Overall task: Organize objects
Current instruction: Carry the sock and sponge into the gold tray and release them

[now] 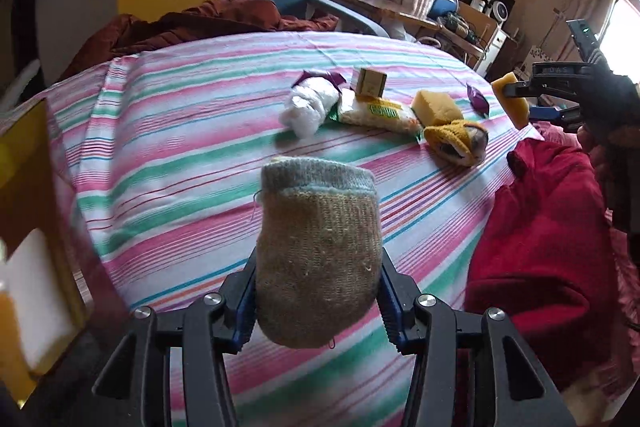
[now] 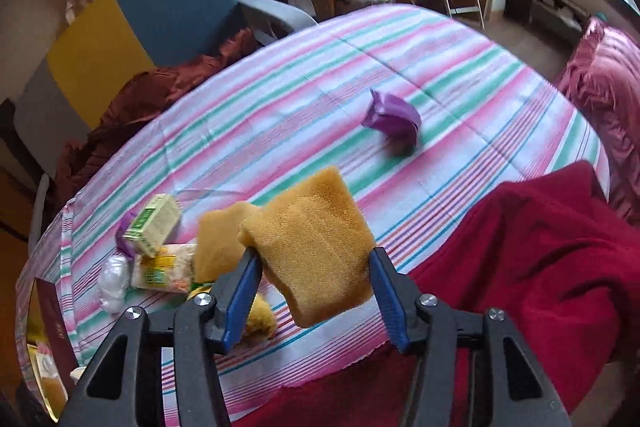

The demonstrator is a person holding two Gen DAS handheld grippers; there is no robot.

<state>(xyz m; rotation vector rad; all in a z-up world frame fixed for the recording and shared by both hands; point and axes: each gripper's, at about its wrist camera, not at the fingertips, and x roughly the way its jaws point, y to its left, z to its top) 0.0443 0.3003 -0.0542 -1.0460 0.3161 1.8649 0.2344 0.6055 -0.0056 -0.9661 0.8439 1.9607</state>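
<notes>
1. Striped sheet (image 1: pixel 192 131) covers the bed; red blanket (image 1: pixel 552 247) bunched at near right.
2. L gripper (image 1: pixel 318 291) fingers clamped on grey-brown sock (image 1: pixel 316 259), held above sheet.
3. R gripper (image 2: pixel 312 287) fingers clamped on yellow sponge (image 2: pixel 316 247), off the sheet.
4. Purple wrapper (image 2: pixel 394 117) lies alone, far right on sheet.

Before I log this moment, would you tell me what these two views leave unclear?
- Left wrist view: the sock hides the bedsheet behind it; its lower end hangs between the left tongs.
- Right wrist view: the held sponge covers part of the second sponge and the yellow thing below.
- Right wrist view: the purple wrapper is blurred; its contents are unreadable.
- Left wrist view: the right tongs sit at the edge, fingertips hidden.
</notes>
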